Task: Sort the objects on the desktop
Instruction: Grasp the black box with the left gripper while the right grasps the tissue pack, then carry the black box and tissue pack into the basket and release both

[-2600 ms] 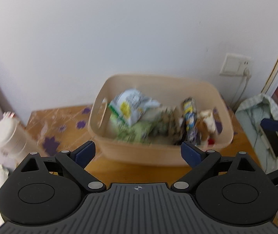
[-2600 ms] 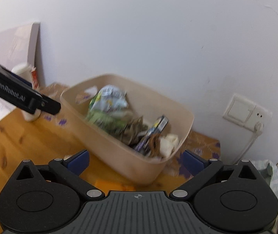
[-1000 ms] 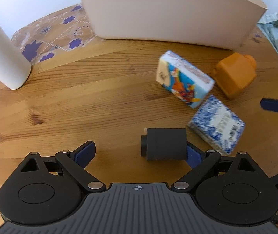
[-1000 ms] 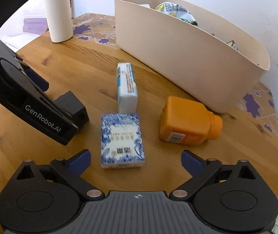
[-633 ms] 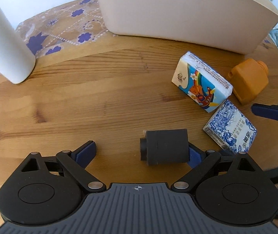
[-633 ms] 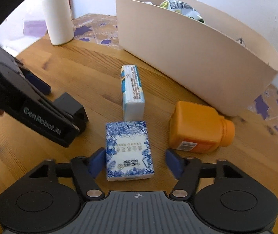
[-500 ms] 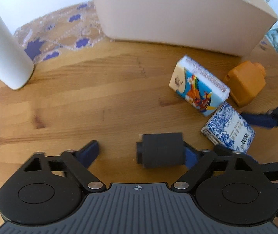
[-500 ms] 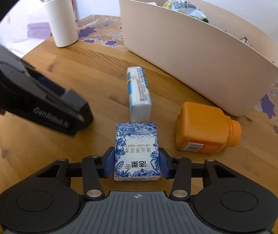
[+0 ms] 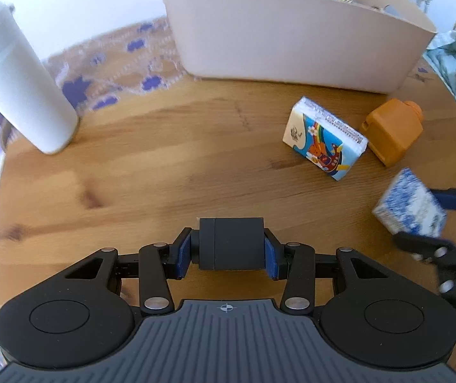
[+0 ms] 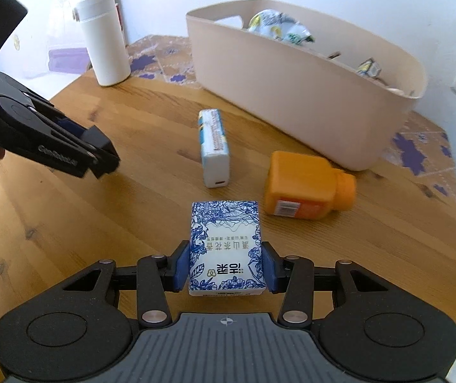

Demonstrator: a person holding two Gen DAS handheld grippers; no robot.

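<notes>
My left gripper point(image 9: 227, 257) is shut on a small black box point(image 9: 231, 243) and holds it just above the wooden table point(image 9: 151, 172). My right gripper point(image 10: 225, 268) is shut on a blue-and-white tissue pack point(image 10: 225, 245), lifted off the table; the pack also shows in the left wrist view point(image 9: 408, 207). A cartoon-printed tissue pack point(image 9: 323, 142) and an orange bottle point(image 9: 392, 135) lie on the table in front of the beige bin point(image 9: 292, 35). The left gripper with the black box shows in the right wrist view point(image 10: 98, 151).
The beige bin point(image 10: 307, 95) holds several snack packets. A white tumbler point(image 9: 14, 95) stands at the table's left back, also in the right wrist view point(image 10: 105, 36). A floral mat point(image 9: 113, 63) lies under the bin. A bag point(image 9: 454, 54) hangs past the right edge.
Both grippers came down from facing the bin to the table. The left one closed on the black box and the right one closed on the blue-and-white pack; both objects are now lifted.
</notes>
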